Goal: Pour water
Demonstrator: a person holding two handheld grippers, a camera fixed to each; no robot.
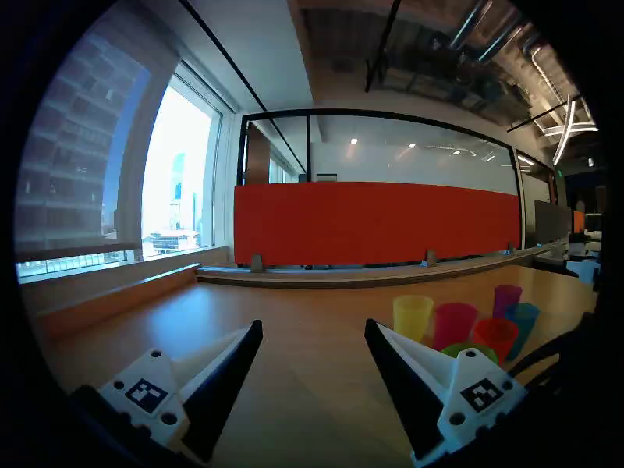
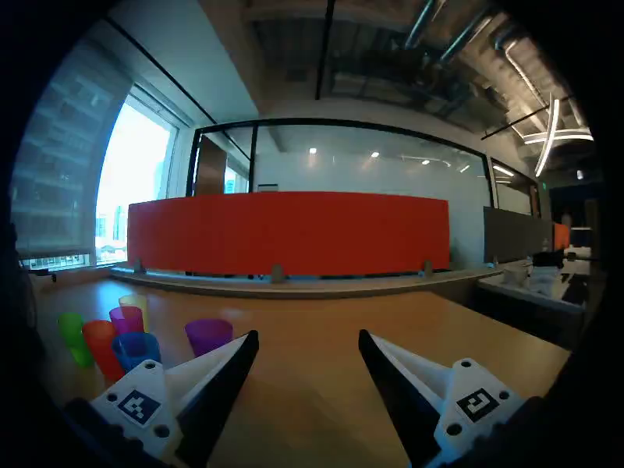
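Several coloured plastic cups stand together on the wooden table. In the left gripper view they sit at the right: a yellow cup (image 1: 412,315), a pink cup (image 1: 454,324), a purple cup (image 1: 506,299), a blue cup (image 1: 522,320), an orange-red cup (image 1: 496,336) and a green rim (image 1: 469,351) behind my right finger. My left gripper (image 1: 313,337) is open with nothing between its fingers. In the right gripper view the cups are at the left: a purple cup (image 2: 209,335), a blue cup (image 2: 136,348), an orange-red cup (image 2: 100,343), a green cup (image 2: 73,335). My right gripper (image 2: 308,347) is open over bare wood.
The wooden table (image 1: 312,312) runs to a red partition (image 1: 374,222) at the back. Large windows (image 1: 175,187) line the left wall. Another desk with white objects (image 2: 538,277) stands at the right.
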